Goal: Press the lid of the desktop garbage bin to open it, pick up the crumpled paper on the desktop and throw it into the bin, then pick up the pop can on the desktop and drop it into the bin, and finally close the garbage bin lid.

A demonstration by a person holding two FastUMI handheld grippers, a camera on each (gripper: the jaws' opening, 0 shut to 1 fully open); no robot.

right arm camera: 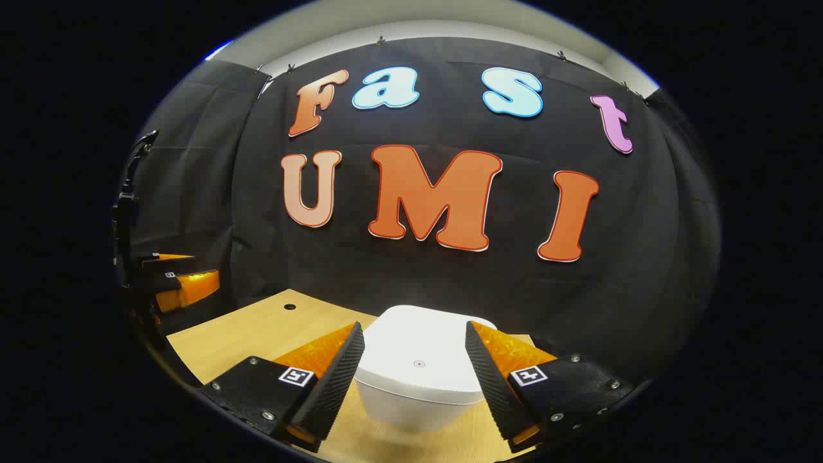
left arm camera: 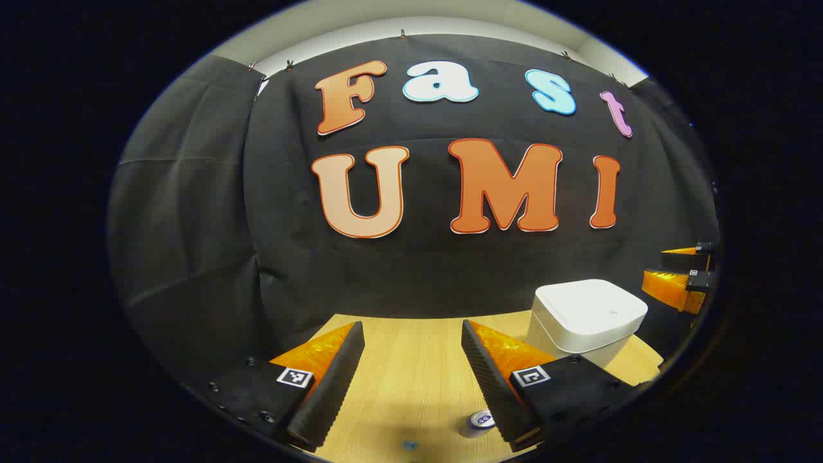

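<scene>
On the wooden desktop (left arm camera: pixel 411 373), seen in the left gripper view, we find the left gripper (left arm camera: pixel 411 379) with its jaws spread wide apart and nothing between them. Just right of the gap, low in that view and partly hidden by the right-hand finger, we see the top of the pop can (left arm camera: pixel 479 422) standing upright on the wood. Farther right and toward the booth wall stands the white garbage bin (left arm camera: pixel 585 318), lid down. At the far right edge we see the right gripper (left arm camera: pixel 681 276), raised beside the bin; we cannot tell its jaw state from there.

Across the right gripper view, we note the left gripper (right arm camera: pixel 173 276) at the far left edge, above the desktop (right arm camera: pixel 257 328). At centre, the right gripper (right arm camera: pixel 415 376) holds its jaws wide apart above the bin (right arm camera: pixel 418 379), one finger at each side of the closed lid, with a small red dot at its middle. We cannot tell whether either finger touches the lid.
</scene>
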